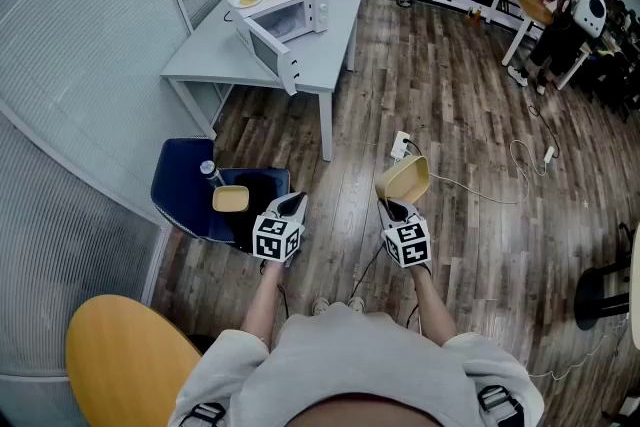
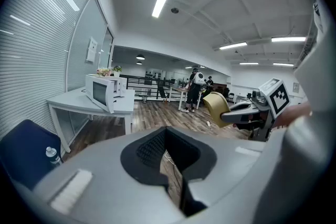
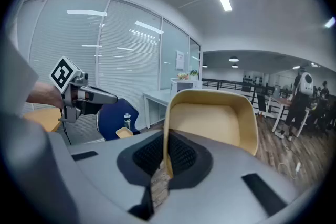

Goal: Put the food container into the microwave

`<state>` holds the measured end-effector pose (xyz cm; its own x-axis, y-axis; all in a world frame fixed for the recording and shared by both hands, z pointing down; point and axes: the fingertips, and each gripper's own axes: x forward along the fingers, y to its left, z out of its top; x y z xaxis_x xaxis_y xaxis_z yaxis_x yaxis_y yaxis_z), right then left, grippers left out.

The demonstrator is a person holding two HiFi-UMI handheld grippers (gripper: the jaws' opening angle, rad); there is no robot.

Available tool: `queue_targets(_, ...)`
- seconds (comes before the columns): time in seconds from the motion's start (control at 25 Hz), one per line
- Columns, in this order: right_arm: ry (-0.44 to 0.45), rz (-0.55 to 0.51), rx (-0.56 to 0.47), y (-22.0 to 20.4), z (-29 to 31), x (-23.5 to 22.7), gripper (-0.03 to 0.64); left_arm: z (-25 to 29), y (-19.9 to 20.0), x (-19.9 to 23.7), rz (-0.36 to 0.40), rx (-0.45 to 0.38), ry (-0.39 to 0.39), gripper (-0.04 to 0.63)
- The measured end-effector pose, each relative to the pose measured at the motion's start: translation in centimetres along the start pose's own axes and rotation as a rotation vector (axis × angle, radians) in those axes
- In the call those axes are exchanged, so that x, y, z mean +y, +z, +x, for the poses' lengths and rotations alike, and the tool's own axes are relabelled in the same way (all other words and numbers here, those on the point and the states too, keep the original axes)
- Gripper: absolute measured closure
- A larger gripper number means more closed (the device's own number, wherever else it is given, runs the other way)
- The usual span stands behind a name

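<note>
My right gripper [image 1: 392,208] is shut on the rim of a tan food container [image 1: 403,180], which it holds tilted on edge above the wooden floor; in the right gripper view the container [image 3: 210,118] rises from between the pads of that gripper [image 3: 165,157]. The left gripper [image 1: 291,204] hangs beside it with its jaws together and nothing between them [image 2: 167,152]. Far ahead, a white microwave [image 1: 290,20] stands on a grey table [image 1: 215,50] with its door swung open. From the left gripper view I see the microwave [image 2: 105,92] and the container [image 2: 216,104].
A blue chair [image 1: 180,180] at my left carries a tan lid [image 1: 230,200] and a water bottle [image 1: 208,171]. A yellow round table [image 1: 120,365] is at lower left. A power strip [image 1: 400,147] with a cable lies on the floor ahead. A person [image 1: 565,35] stands far right.
</note>
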<state>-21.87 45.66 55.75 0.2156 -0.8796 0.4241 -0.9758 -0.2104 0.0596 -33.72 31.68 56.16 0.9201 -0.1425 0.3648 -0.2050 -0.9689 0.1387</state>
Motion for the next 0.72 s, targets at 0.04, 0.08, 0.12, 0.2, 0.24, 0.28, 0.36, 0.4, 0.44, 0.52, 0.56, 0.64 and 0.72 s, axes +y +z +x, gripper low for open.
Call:
queue_targets(0.04,0.001,-0.001,0.0,0.0,-0.1,0.0,0.601,0.0,-0.1,0.0,0.0,0.0,0.002,0.584)
queue_targets(0.08,0.001,-0.001,0.001,-0.1,-0.2,0.0,0.601,-0.1,-0.1,-0.1,0.0,0.001,0.004,0.584)
queue_targets(0.12,0.002,-0.001,0.002,-0.2,-0.3,0.0,0.601,-0.1,-0.2,-0.2,-0.001,0.001,0.006,0.584)
queue_targets(0.2,0.004,-0.001,0.003,-0.4,-0.4,-0.1,0.601,-0.1,-0.2,-0.5,-0.002,0.0,0.009,0.584)
queue_targets(0.24,0.005,-0.001,0.002,-0.5,-0.5,-0.2,0.601,0.0,-0.2,-0.6,-0.002,0.0,0.009,0.584)
queue_targets(0.28,0.006,0.0,0.001,-0.5,-0.5,-0.4,0.601,0.1,-0.1,-0.7,-0.002,0.001,0.01,0.584)
queue_targets(0.36,0.008,0.001,0.001,-0.7,-0.6,-0.6,0.601,0.3,-0.1,-0.9,-0.001,0.0,0.012,0.584)
queue_targets(0.4,0.009,0.001,0.0,-0.7,-0.6,-0.7,0.601,0.4,-0.1,-1.0,-0.001,-0.001,0.013,0.584)
queue_targets(0.44,0.01,0.001,-0.001,-0.8,-0.5,-0.8,0.601,0.6,-0.1,-1.0,-0.001,0.0,0.014,0.584)
queue_targets(0.52,0.014,0.004,-0.007,-0.8,-0.6,-1.1,0.601,0.9,0.0,-1.2,-0.001,0.002,0.015,0.584)
queue_targets(0.56,0.016,0.006,-0.01,-0.9,-0.7,-1.3,0.601,1.0,0.1,-1.4,-0.001,0.002,0.015,0.584)
queue_targets(0.64,0.02,0.005,-0.012,-1.0,-0.8,-1.7,0.601,1.4,0.3,-2.0,0.002,0.0,0.014,0.584)
queue_targets(0.72,0.024,0.001,-0.012,-1.2,-1.1,-2.2,0.601,1.9,0.3,-2.6,0.002,0.0,0.015,0.584)
